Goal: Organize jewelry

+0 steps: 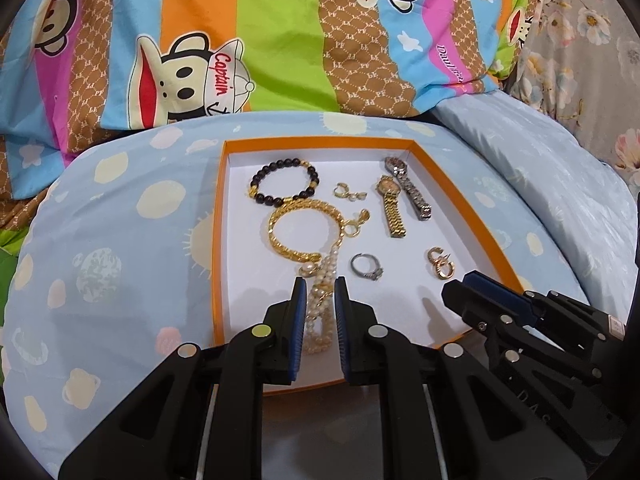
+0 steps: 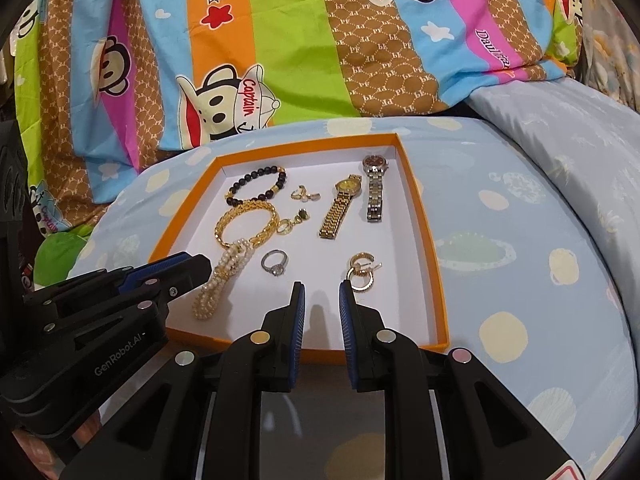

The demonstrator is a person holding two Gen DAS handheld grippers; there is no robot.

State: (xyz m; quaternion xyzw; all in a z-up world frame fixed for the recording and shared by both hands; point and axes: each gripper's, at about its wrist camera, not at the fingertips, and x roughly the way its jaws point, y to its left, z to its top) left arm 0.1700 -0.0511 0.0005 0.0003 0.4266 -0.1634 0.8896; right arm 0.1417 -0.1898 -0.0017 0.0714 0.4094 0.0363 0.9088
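While the left gripper (image 1: pixel 320 286) hangs with its blue ribbed pads parted around the pearl bracelet (image 1: pixel 318 312) at lower centre, gripping nothing, the step looks like a pickup about to begin. Closing gently on the doubled strand seems the next need, since its small round beads could slip and 1 end overlaps the gold chain bracelet (image 1: pixel 298 232). Unclenched too, the right gripper (image 2: pixel 322 292) hovers just beside the gold hoop earrings (image 2: pixel 362 274). Everything lies in the shallow orange-rimmed box (image 1: pixel 218 248) on the bed.
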